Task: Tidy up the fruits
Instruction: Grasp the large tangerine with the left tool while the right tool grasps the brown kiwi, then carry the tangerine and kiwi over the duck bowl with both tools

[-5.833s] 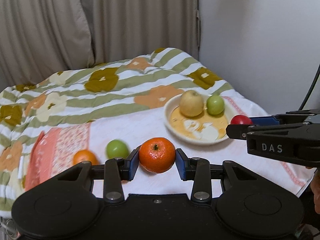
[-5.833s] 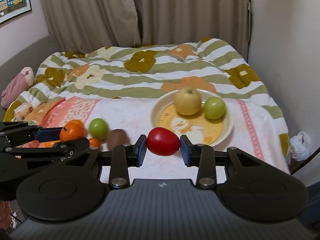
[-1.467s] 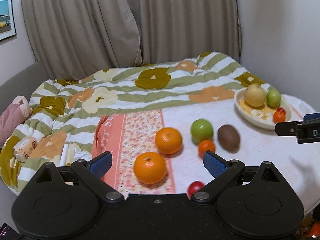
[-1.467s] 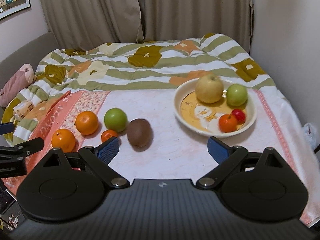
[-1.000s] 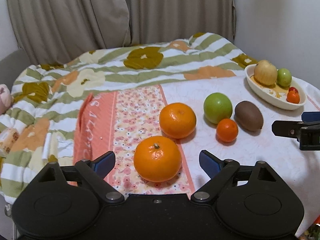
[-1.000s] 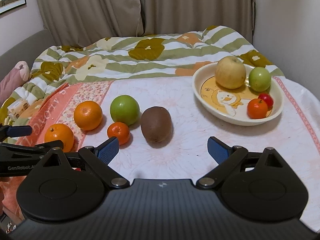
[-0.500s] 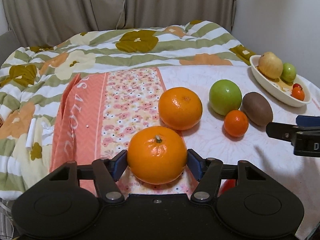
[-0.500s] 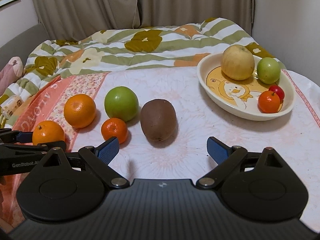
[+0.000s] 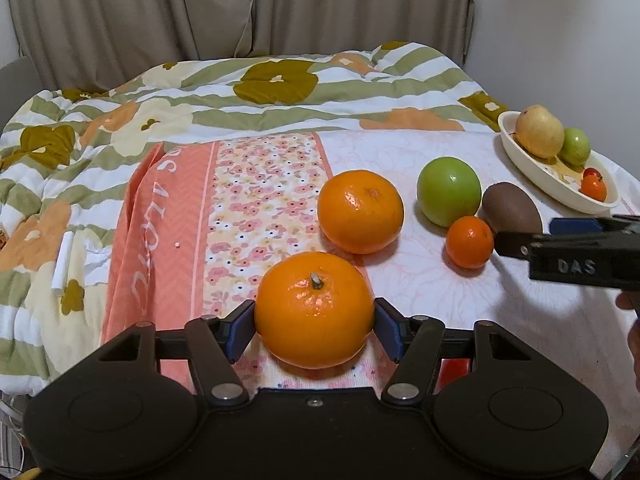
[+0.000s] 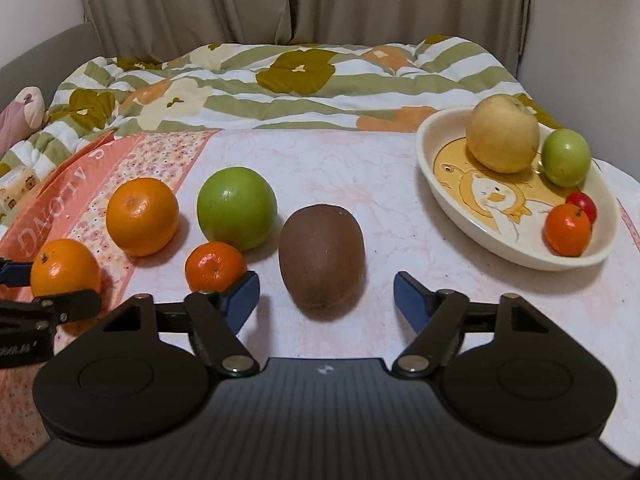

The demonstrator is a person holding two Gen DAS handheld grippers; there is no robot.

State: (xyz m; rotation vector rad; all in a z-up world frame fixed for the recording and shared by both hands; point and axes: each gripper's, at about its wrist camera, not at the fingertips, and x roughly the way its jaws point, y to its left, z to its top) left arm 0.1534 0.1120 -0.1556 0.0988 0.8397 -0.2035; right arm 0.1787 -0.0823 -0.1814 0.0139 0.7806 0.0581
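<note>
My left gripper (image 9: 314, 327) is shut on a large orange (image 9: 314, 308) with a stem, which sits on the flowered cloth. A brown kiwi (image 10: 322, 250) lies between the blue pads of my right gripper (image 10: 324, 286); the jaws are closing, and a gap shows on each side of the fruit. Beside the kiwi are a small mandarin (image 10: 215, 266), a green apple (image 10: 237, 208) and a second orange (image 10: 142, 216). The cream bowl (image 10: 520, 256) at the right holds a yellow apple, a small green apple, a small red fruit and a mandarin.
A striped flowered quilt (image 10: 280, 80) covers the bed behind the cloth, with curtains beyond it. A wall (image 9: 560, 40) rises at the right. A pink plush (image 10: 24, 116) and a tissue pack (image 10: 16, 188) lie at the left edge. Something red (image 9: 452, 372) shows under my left gripper.
My left gripper has shut on the stemmed orange and then kept still. My right gripper has come lower and closer to the kiwi, and its jaws have narrowed around it.
</note>
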